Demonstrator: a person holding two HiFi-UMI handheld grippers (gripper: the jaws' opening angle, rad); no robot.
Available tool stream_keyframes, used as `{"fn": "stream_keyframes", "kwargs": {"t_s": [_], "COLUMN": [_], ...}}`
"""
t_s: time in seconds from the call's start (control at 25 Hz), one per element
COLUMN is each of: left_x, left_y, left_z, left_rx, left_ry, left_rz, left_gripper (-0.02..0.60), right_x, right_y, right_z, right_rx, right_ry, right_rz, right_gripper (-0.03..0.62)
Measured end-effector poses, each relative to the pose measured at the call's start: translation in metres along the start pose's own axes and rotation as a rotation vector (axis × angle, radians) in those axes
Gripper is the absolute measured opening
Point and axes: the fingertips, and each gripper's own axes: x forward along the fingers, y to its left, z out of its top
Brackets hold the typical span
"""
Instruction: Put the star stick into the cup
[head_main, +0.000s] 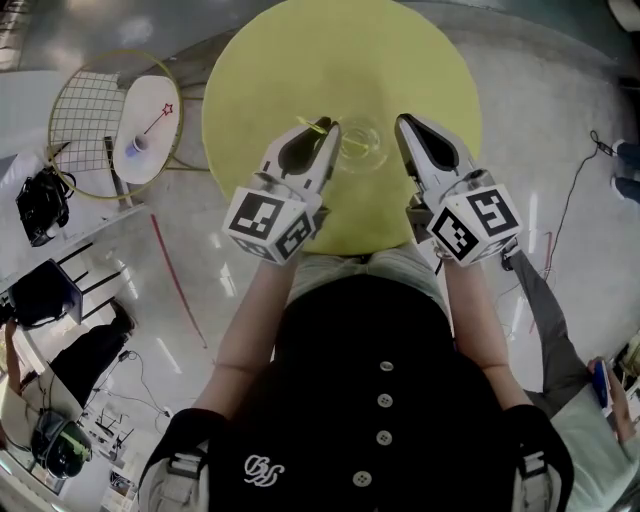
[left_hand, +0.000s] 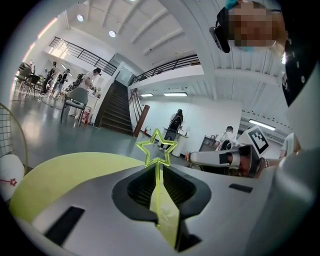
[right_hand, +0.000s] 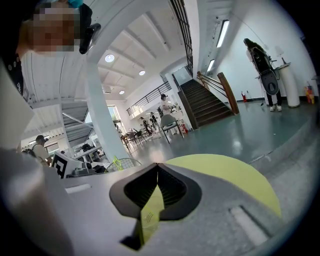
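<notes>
On the round yellow table (head_main: 300, 60) stands a clear cup (head_main: 362, 145). My left gripper (head_main: 331, 128) is just left of the cup, shut on a thin yellow-green star stick (head_main: 318, 125). In the left gripper view the stick's star (left_hand: 157, 148) stands up beyond the closed jaws of the left gripper (left_hand: 159, 168), and the shaft runs back between the pads. My right gripper (head_main: 400, 120) hovers just right of the cup, and its jaws (right_hand: 157, 165) are shut with nothing in them. Neither gripper view shows the cup.
A small white table (head_main: 145, 125) at the far left carries a red star stick (head_main: 160, 118) and a small cup (head_main: 138, 144). A round wire frame (head_main: 85, 120) and a black bag (head_main: 40, 205) lie beside it. Cables run across the shiny floor (head_main: 560, 130).
</notes>
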Motion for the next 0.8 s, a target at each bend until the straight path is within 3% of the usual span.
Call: {"fn": "stream_keyframes", "kwargs": {"t_s": [0.12,0.56,0.8], "left_x": [-0.001,-0.005,-0.024], "left_y": [-0.001,0.007,0.005], "left_z": [0.0,-0.011,-0.018], "left_rx": [0.006,0.011,-0.002], "left_ry": [0.015,0.094,0.104], "left_rz": [0.0,0.076,0.182], "left_gripper": [0.111,0.19,0.207], "right_x": [0.001,-0.004,-0.023], "right_y": [0.001,0.007,0.015], "right_z": [-0.002,-0.006,-0.002], "right_rx": [0.003,0.021,0.006], "right_ry": [0.002,-0.007,-0.016], "right_rz": [0.0,0.037,0.078], "right_gripper": [0.003,0.005,0.003]}}
